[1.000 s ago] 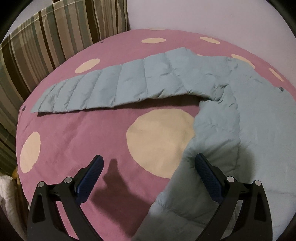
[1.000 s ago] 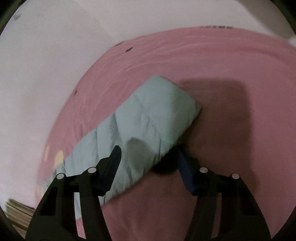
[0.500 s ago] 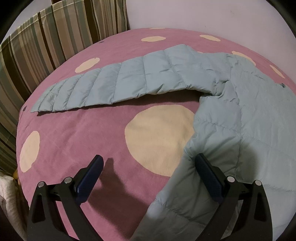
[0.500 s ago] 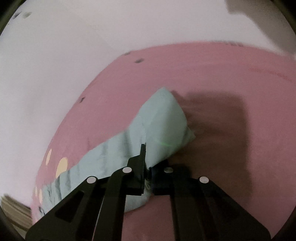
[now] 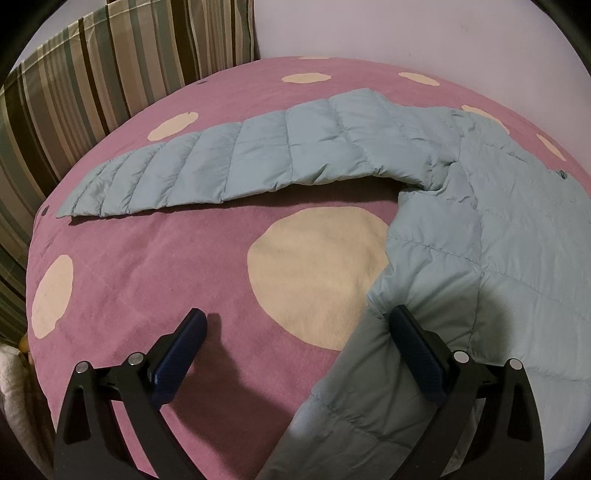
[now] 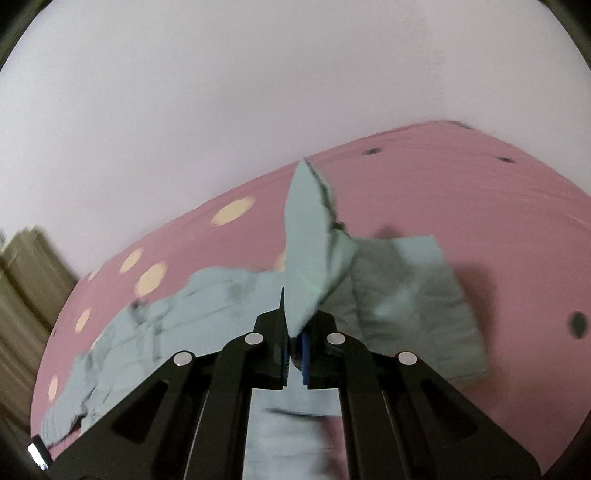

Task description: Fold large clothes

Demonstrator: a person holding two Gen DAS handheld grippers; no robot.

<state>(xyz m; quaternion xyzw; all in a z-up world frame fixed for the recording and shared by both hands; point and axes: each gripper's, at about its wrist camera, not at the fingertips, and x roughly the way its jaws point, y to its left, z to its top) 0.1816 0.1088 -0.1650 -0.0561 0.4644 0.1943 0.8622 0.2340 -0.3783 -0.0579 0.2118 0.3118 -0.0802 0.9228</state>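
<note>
A light blue quilted puffer jacket (image 5: 498, 229) lies on a pink bed cover (image 5: 147, 266) with cream dots. One sleeve (image 5: 236, 162) stretches flat to the far left. My left gripper (image 5: 295, 343) is open and hovers low over the jacket's near edge, its right finger (image 5: 417, 354) against the fabric. My right gripper (image 6: 293, 350) is shut on the other sleeve's end (image 6: 310, 243) and holds it lifted above the jacket body (image 6: 177, 317).
A striped pillow or cushion (image 5: 110, 74) stands at the back left of the bed. A plain pale wall (image 5: 424, 33) runs behind the bed; it also fills the top of the right wrist view (image 6: 258, 92).
My right gripper closed on the sleeve end, then lifted and swung it up over the jacket. My left gripper stayed open and almost still.
</note>
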